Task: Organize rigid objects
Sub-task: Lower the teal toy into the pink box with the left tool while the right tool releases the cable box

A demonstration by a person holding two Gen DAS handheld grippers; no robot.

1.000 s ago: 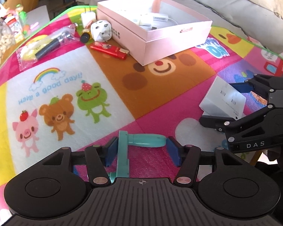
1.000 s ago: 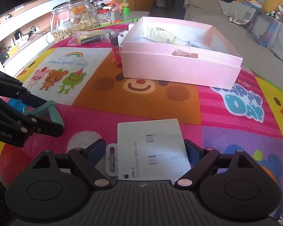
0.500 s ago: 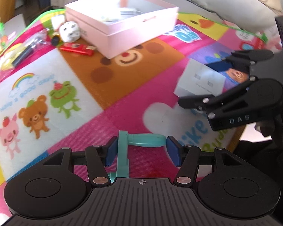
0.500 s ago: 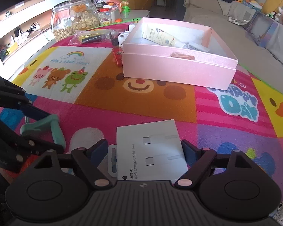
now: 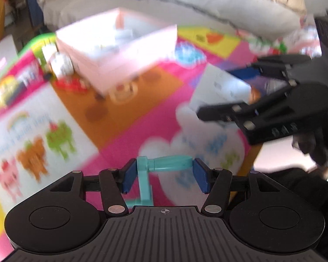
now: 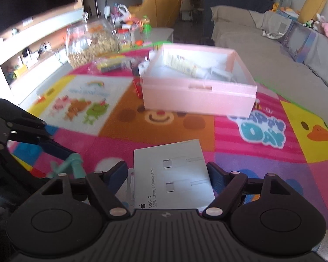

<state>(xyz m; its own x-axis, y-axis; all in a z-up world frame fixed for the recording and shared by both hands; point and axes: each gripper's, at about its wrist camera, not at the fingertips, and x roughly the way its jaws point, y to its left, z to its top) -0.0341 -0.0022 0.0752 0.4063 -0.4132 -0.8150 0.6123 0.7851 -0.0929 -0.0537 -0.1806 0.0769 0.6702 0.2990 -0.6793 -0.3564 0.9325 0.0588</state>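
Left tongs (image 5: pixel 161 175): closed on the teal plastic handle (image 5: pixel 164 166), held up over the play mat (image 5: pixel 124 131).
Right tongs (image 6: pixel 167 180): jaws closing, 1 on each side of the white cable box (image 6: pixel 172 174); both pads look to touch its 2 long edges.
Pink box (image 6: pixel 199 100): open, farther back on the mat, with a few things inside.
Cable box feel: light, flat, stiff card; squeeze too hard and it dents.
Handle feel: hard, smooth, may slip; hold it by the round bar.
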